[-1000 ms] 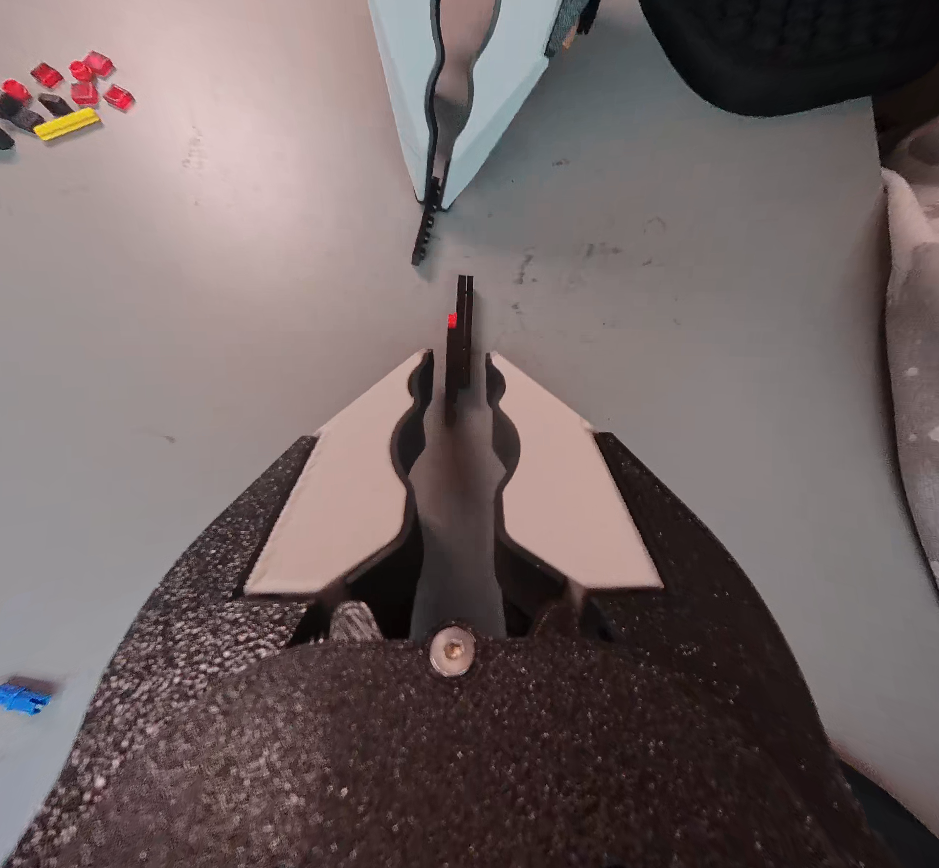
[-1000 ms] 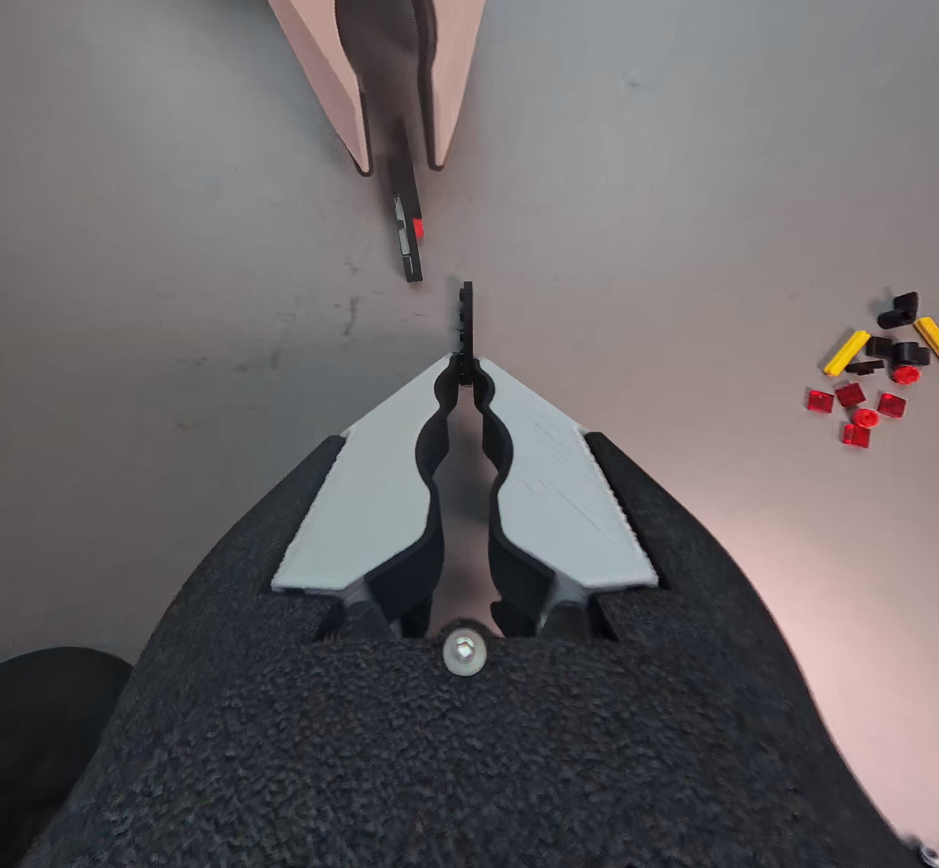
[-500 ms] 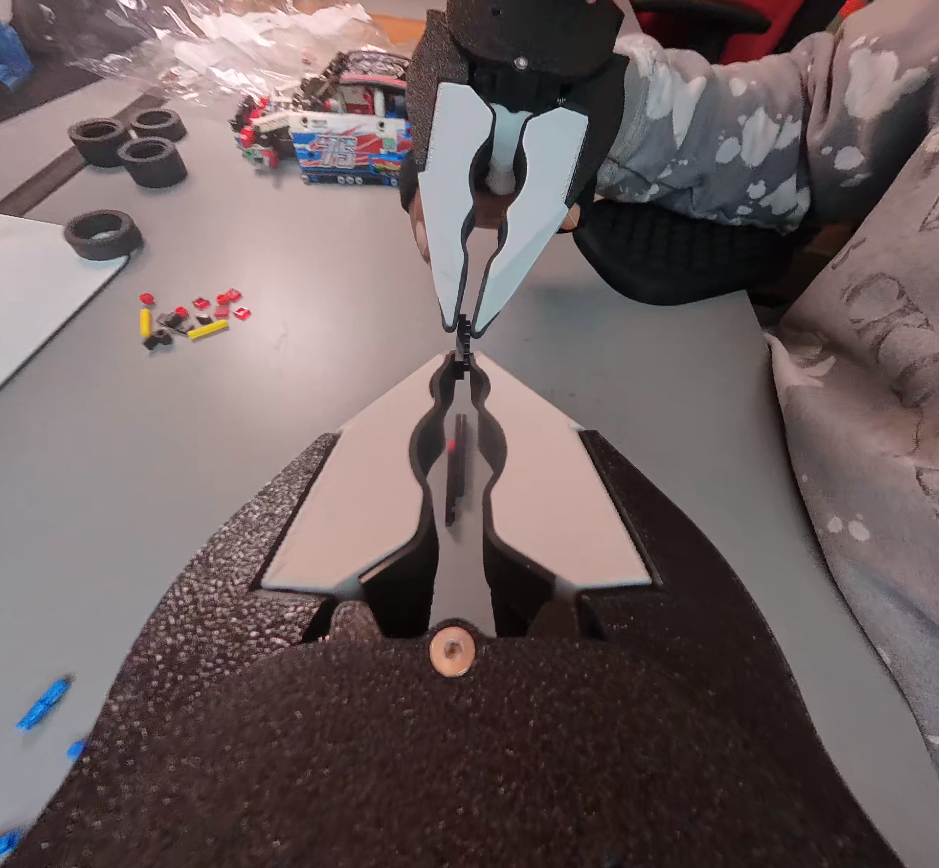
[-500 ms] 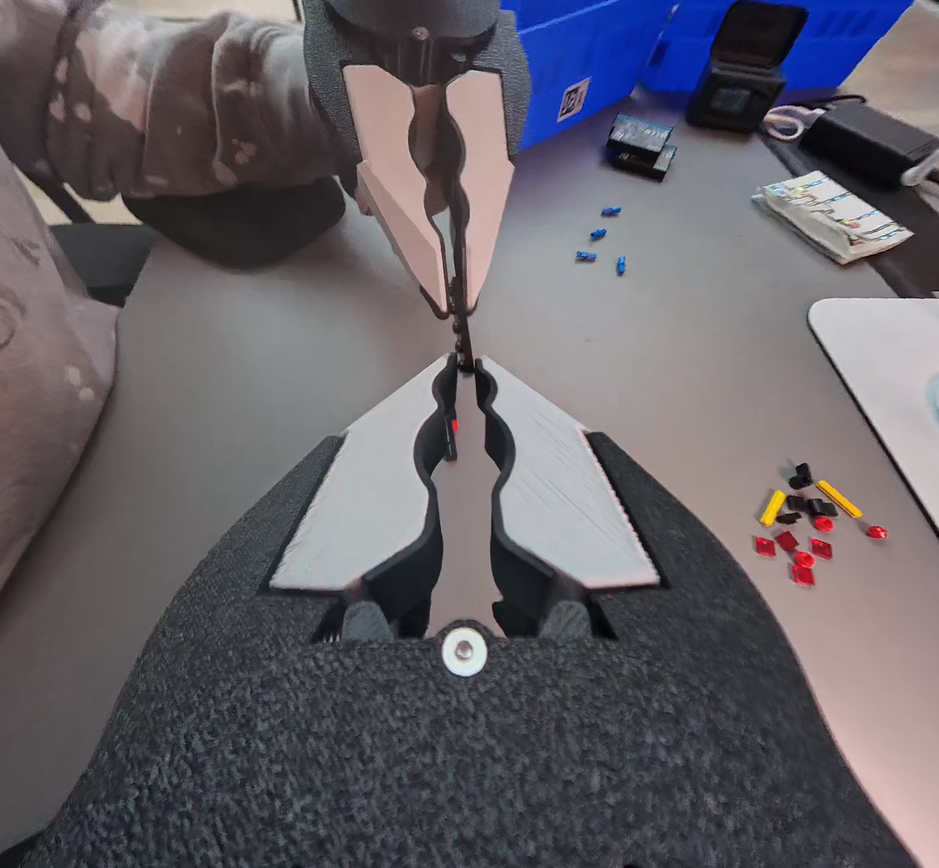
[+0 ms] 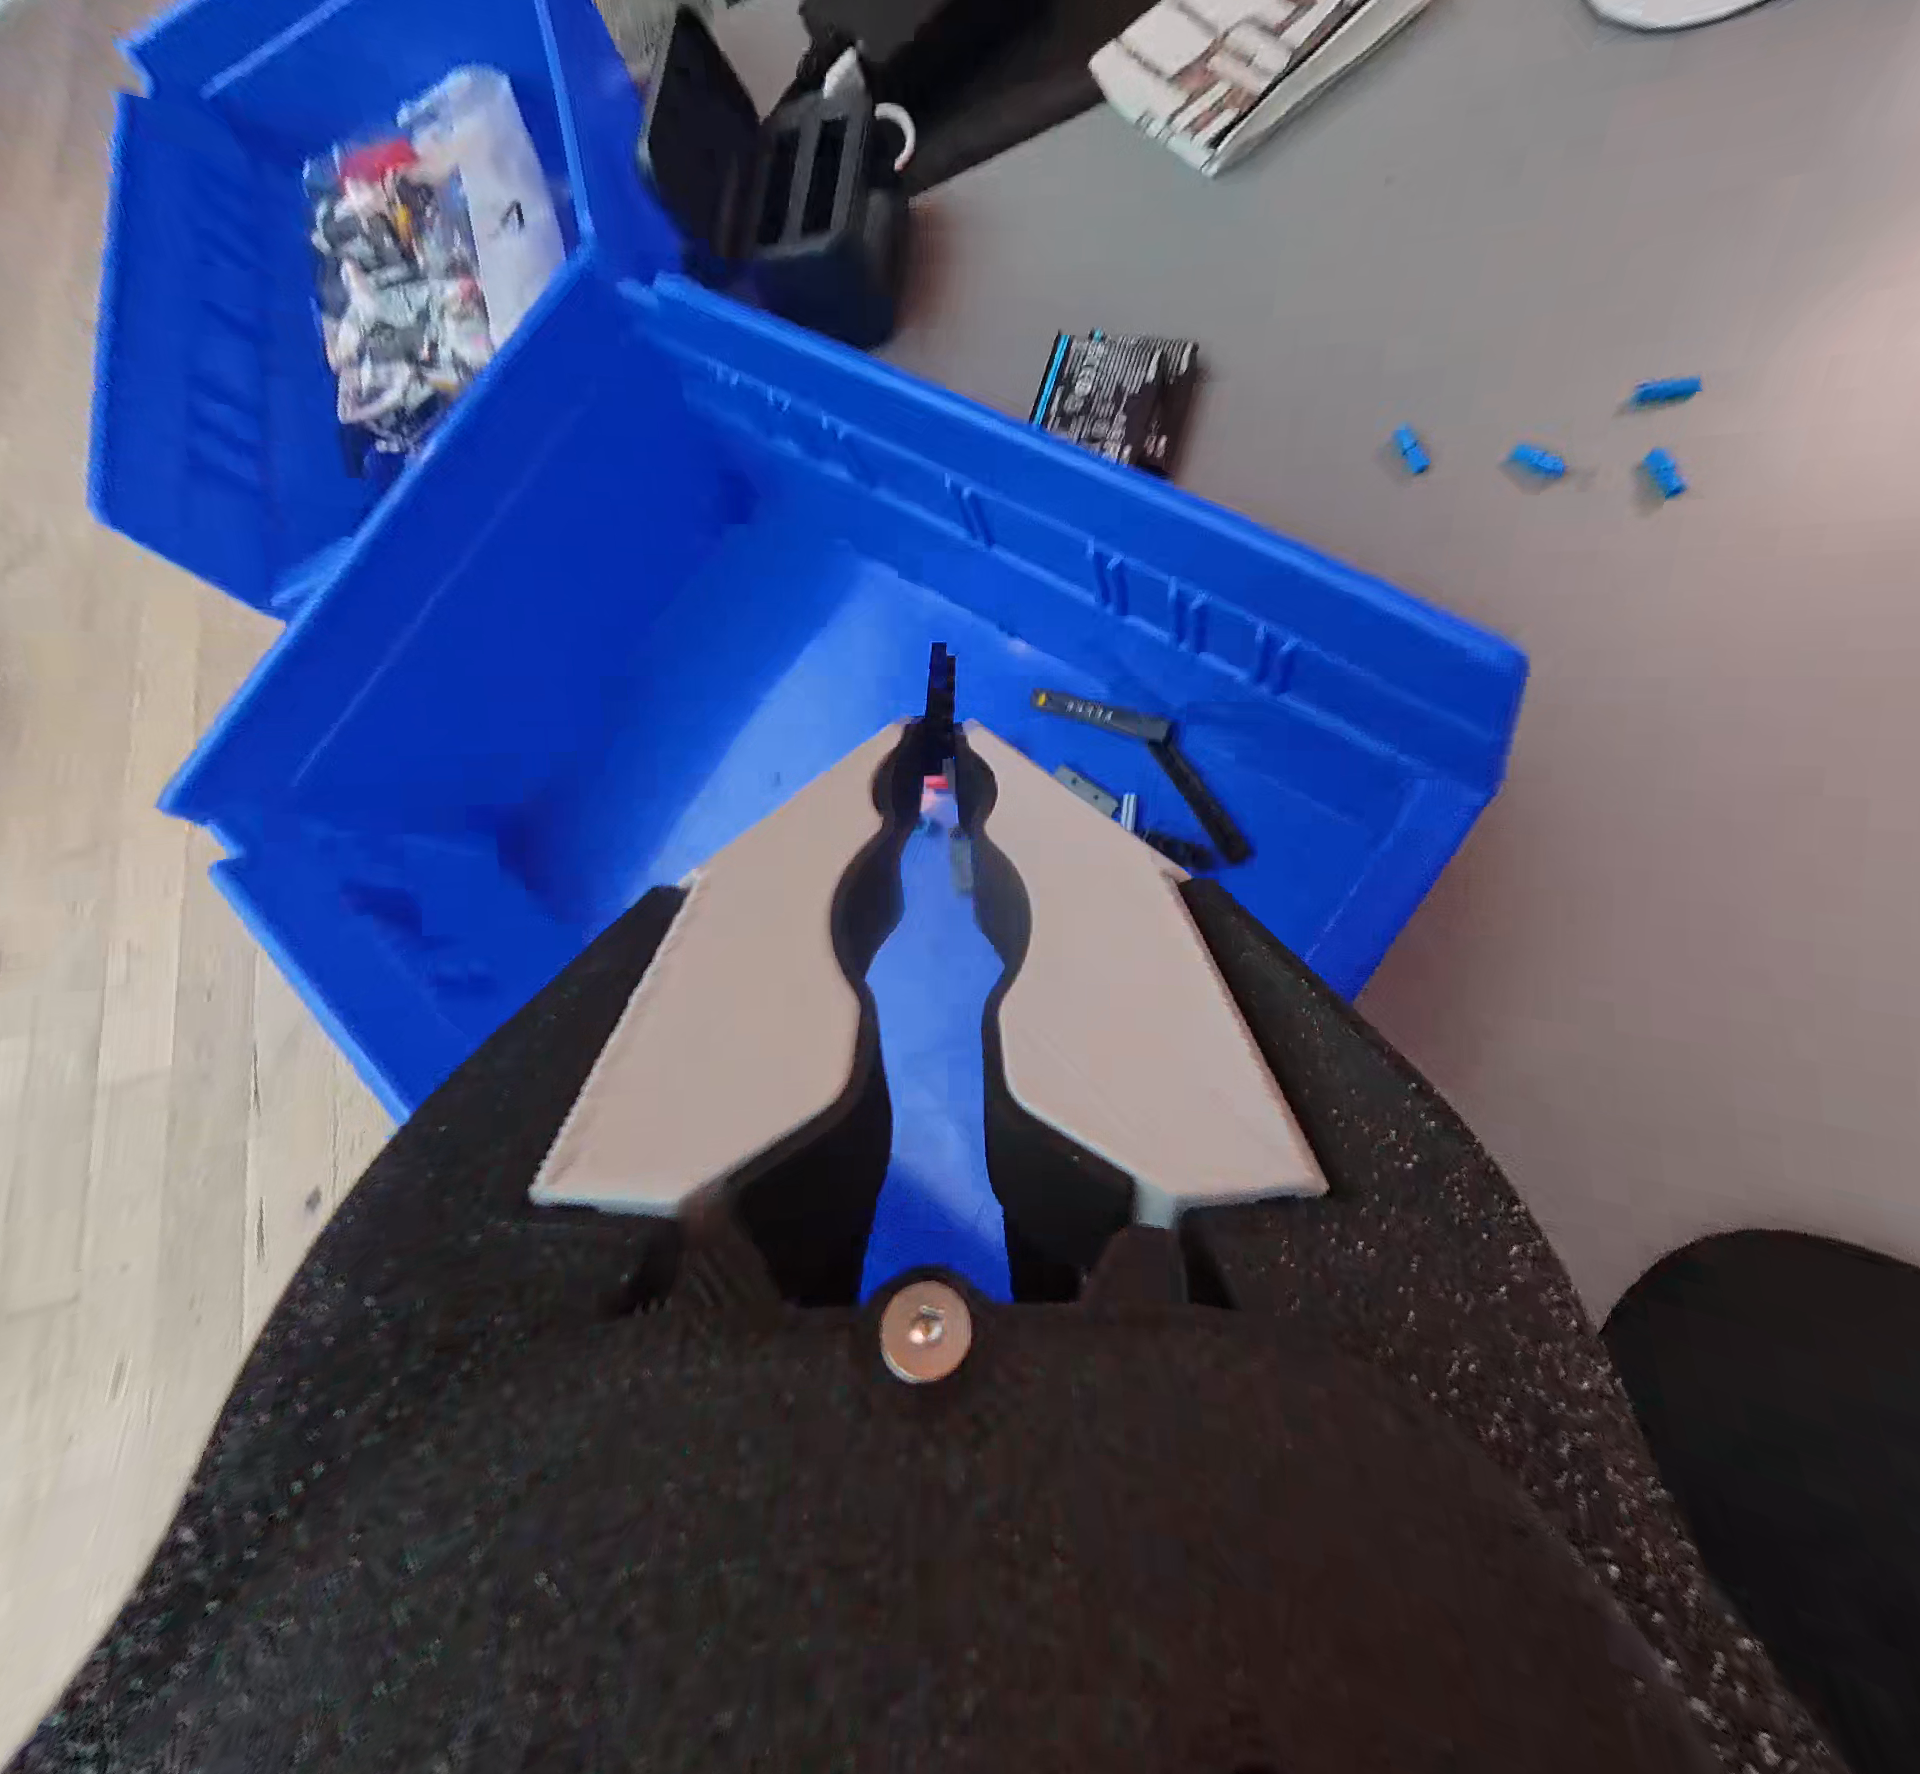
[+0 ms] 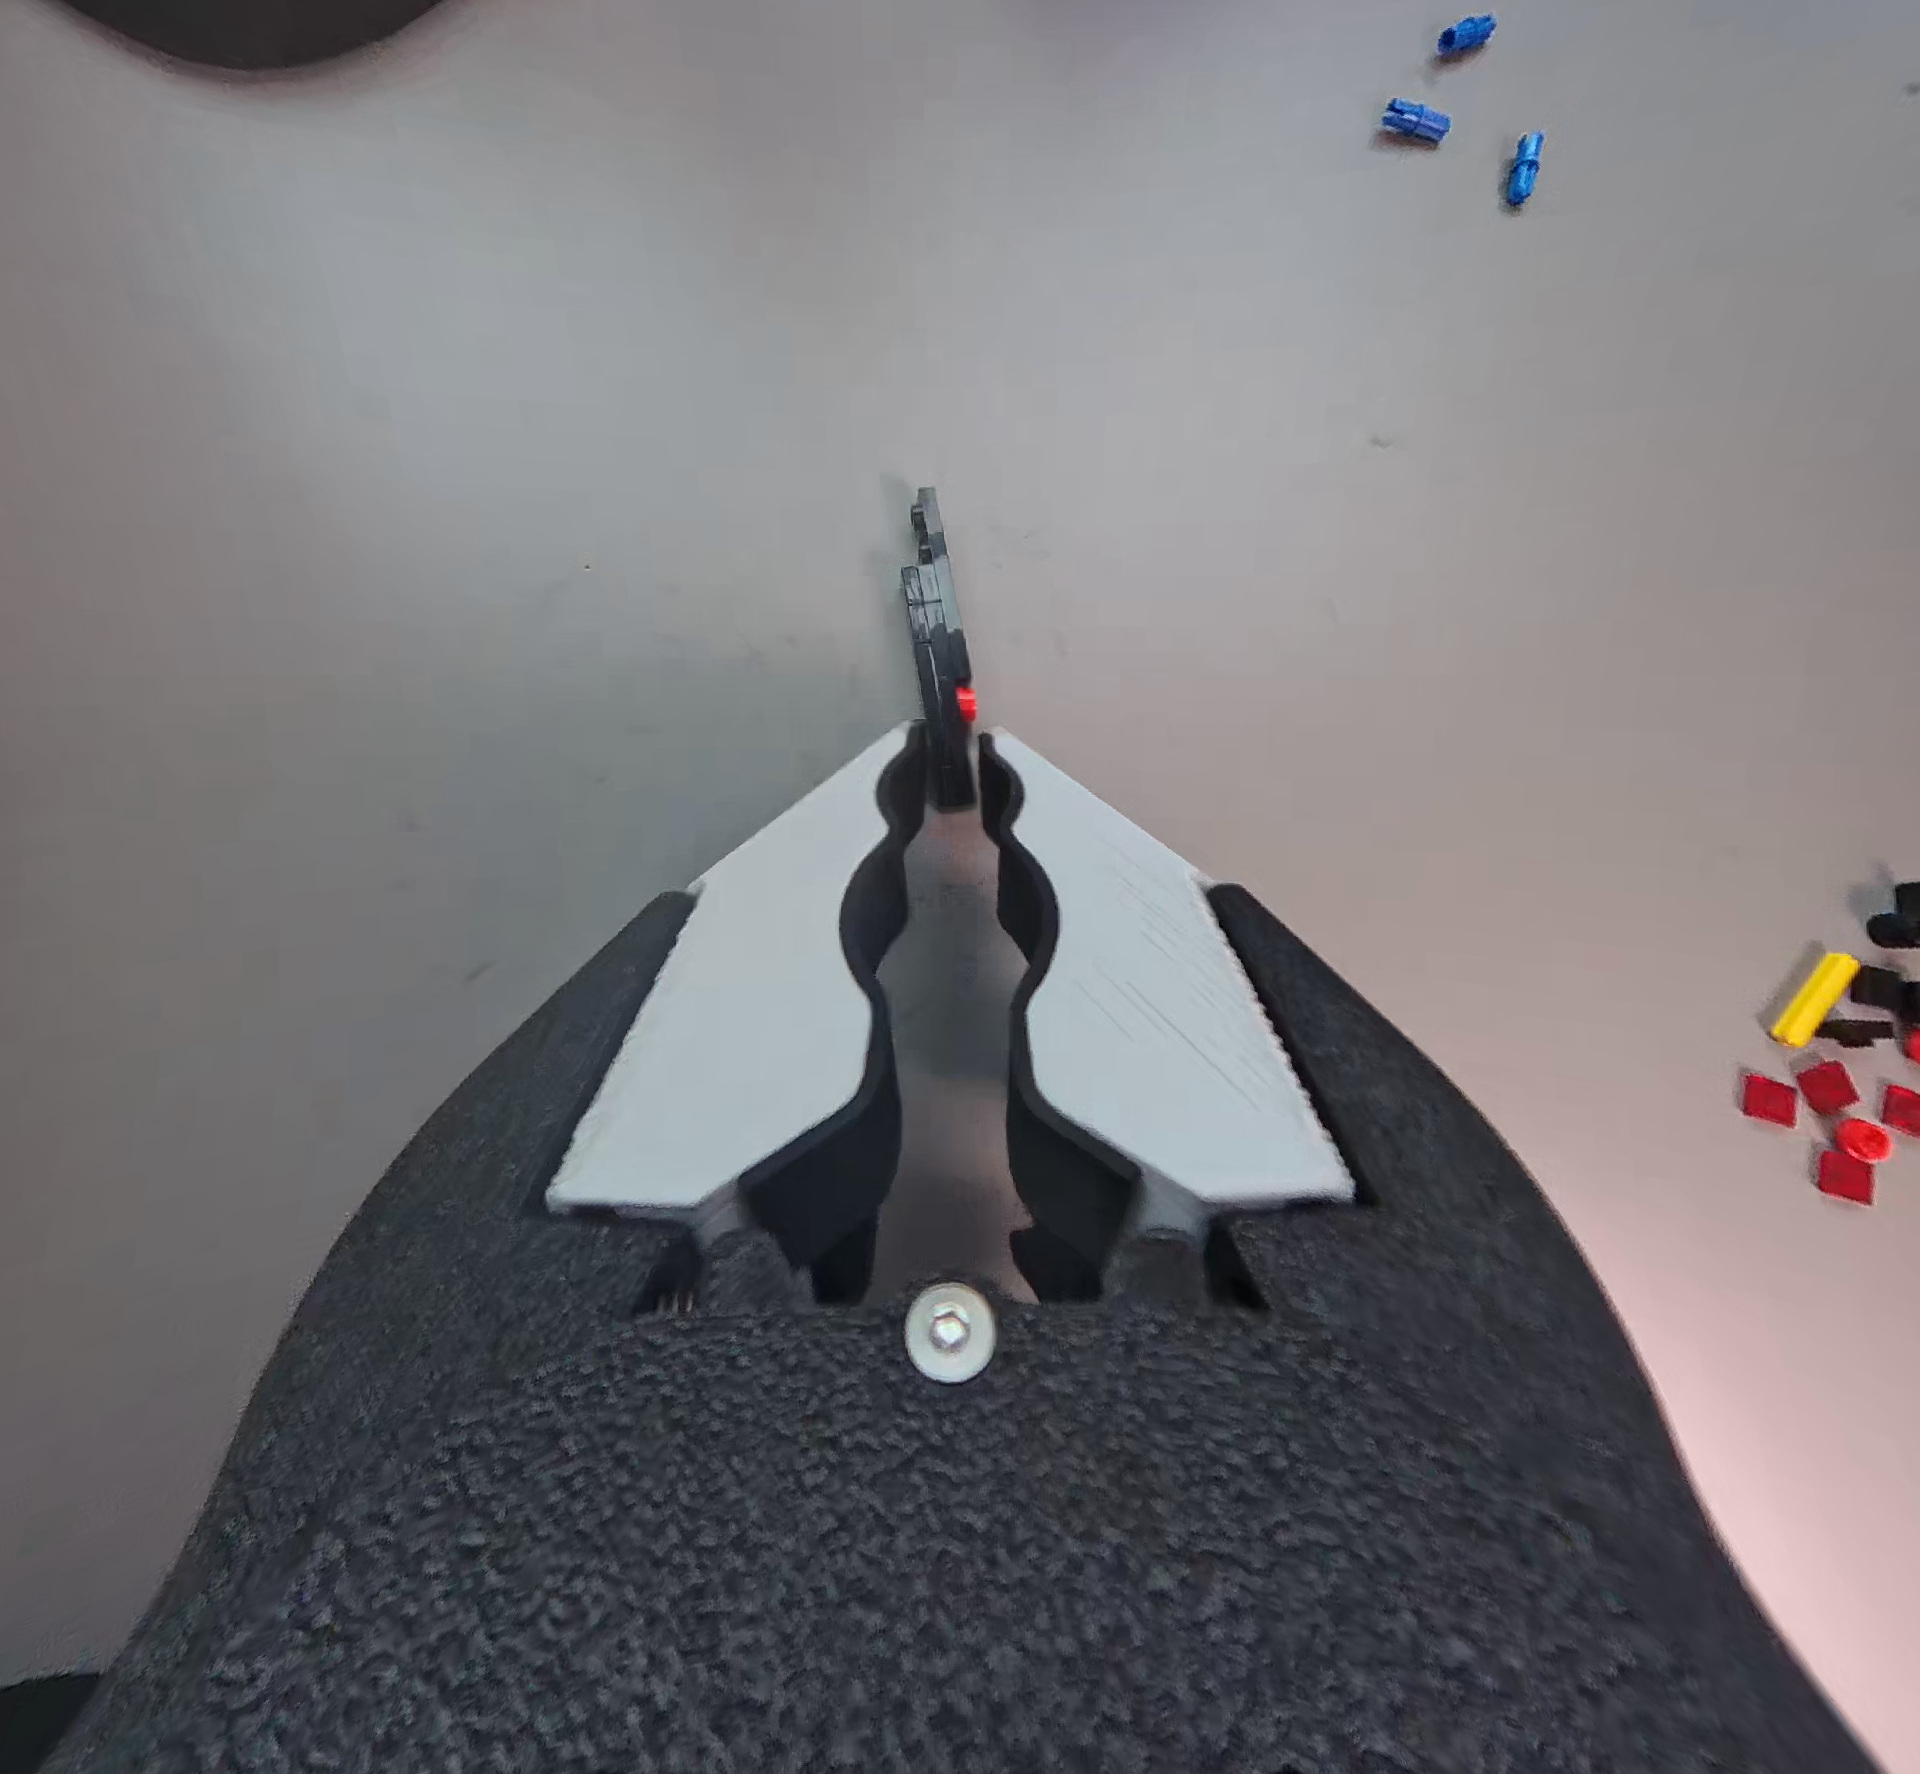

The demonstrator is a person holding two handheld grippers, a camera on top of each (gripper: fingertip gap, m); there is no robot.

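My left gripper (image 5: 940,732) hangs over the open blue bin (image 5: 1143,561). It is shut on a small black piece (image 5: 940,685) that sticks out past its tips, with a red spot just behind them. Loose black strips (image 5: 1195,789) lie on the bin floor to the right of the tips. My right gripper (image 6: 948,737) points down at the grey table (image 6: 416,477). Its jaws are nearly closed on a black strip (image 6: 935,612) with a red stud (image 6: 966,704). Neither view shows the other gripper.
A second blue bin (image 5: 208,270) holds a bag of parts (image 5: 416,249). Blue pins (image 5: 1538,462), a black packet (image 5: 1117,394), a black case (image 5: 790,176) and a booklet (image 5: 1268,31) lie beyond. Blue pins (image 6: 1465,36) and a red, yellow and black pile (image 6: 1829,1090) lie right of my right gripper. About 40 centimetres separates my left fingertips from my right. From my left tips it is roughly 20 centimetres to the black packet (image 5: 1117,394); from my right, 35 centimetres.
The grippers met tip to tip half a second ago and have parted. My left gripper swung over the blue bin. My right gripper tilted down toward the table, now with the red-studded strip.
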